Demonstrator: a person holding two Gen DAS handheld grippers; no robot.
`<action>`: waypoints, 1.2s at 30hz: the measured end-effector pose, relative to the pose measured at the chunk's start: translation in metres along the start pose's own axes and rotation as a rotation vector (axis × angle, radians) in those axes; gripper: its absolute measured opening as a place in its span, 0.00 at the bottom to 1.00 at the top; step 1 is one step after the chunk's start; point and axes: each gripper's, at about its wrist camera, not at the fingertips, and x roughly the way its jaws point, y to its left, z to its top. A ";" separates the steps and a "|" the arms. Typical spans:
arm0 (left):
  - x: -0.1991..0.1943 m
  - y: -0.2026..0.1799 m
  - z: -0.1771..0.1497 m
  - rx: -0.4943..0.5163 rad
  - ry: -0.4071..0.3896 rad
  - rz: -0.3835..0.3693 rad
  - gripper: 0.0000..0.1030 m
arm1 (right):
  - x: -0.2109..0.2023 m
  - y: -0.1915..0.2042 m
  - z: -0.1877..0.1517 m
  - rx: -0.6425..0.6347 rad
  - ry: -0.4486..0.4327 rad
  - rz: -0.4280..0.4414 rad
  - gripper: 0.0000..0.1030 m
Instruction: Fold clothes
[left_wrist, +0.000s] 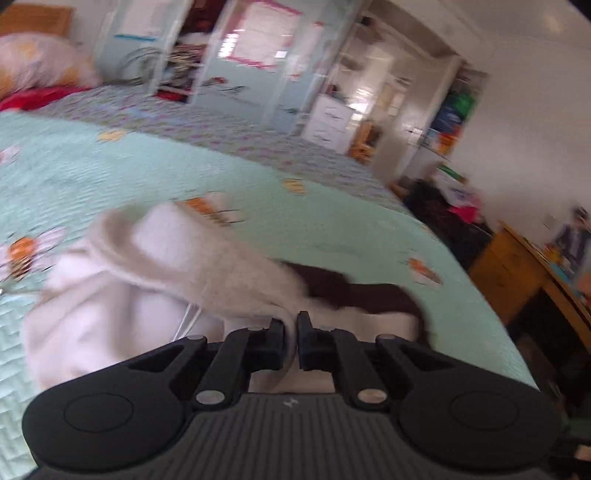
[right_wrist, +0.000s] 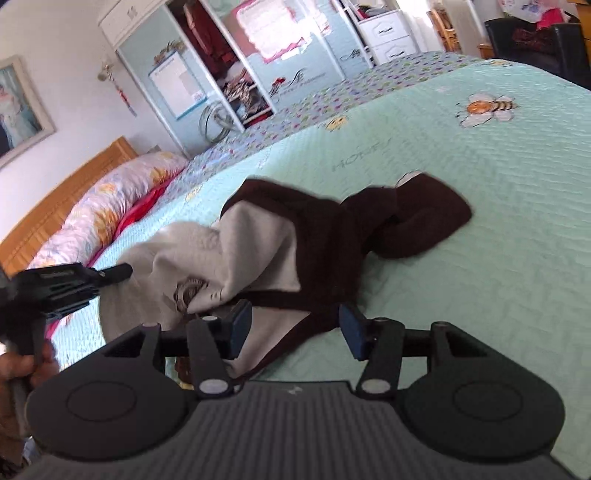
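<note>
Claw work first: the left claw (left_wrist: 290, 334) is pinched on a grey fold of the garment (left_wrist: 147, 280), while the right claw (right_wrist: 295, 328) stands spread over its brown-trimmed hem. Grey-and-brown, the garment lies rumpled on the mint bedspread (right_wrist: 498, 221), near the bed's edge; beyond stand a pillow (right_wrist: 110, 206) and a wardrobe (right_wrist: 192, 74).

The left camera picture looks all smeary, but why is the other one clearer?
Left wrist view: motion blur smears the garment and the wardrobe behind; only the left gripper looks sharp. Right wrist view: mostly crisp, the bee print reads clearly, though the bed's far edge bends from fisheye distortion.
</note>
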 end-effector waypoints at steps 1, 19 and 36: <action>0.004 -0.017 -0.002 0.012 0.023 -0.036 0.06 | -0.005 -0.003 0.002 0.007 -0.016 -0.003 0.54; 0.016 -0.033 -0.087 -0.049 0.332 -0.134 0.38 | -0.014 -0.037 0.011 -0.041 -0.022 -0.057 0.64; -0.028 0.064 -0.083 -0.335 0.168 0.000 0.40 | 0.088 0.102 -0.012 -0.696 0.106 0.036 0.25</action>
